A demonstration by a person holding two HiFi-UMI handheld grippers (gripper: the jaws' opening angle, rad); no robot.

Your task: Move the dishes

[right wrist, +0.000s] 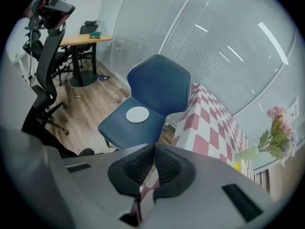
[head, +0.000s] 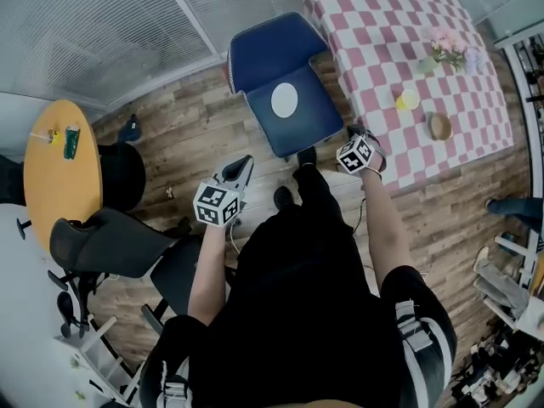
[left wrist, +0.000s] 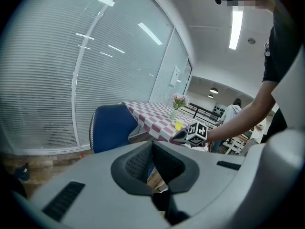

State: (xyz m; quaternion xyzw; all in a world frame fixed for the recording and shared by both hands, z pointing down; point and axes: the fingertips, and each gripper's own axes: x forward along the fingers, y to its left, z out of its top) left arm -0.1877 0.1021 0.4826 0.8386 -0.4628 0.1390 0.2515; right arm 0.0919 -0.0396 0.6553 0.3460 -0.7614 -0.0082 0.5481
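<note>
Wood floor [head: 191, 130]; blue chair [head: 293, 53] stood beside checked table [head: 374, 24]. White plate [head: 284, 100] lay on the chair seat, presumably awaiting transfer. We held left gripper [head: 243, 165] and right gripper [head: 354, 132] clenched, empty, both short of it.

No legible text, number or brand anywhere.

- Left marker cube [head: 217, 204] and right marker cube [head: 357, 154]: black-and-white square code patterns only, no letters.
- White sheet [left wrist: 176, 75] on the glass wall: print too small to read.
- Green thing [head: 71, 140] near the edge of the round table [head: 59, 194]: any label is blurred.
</note>
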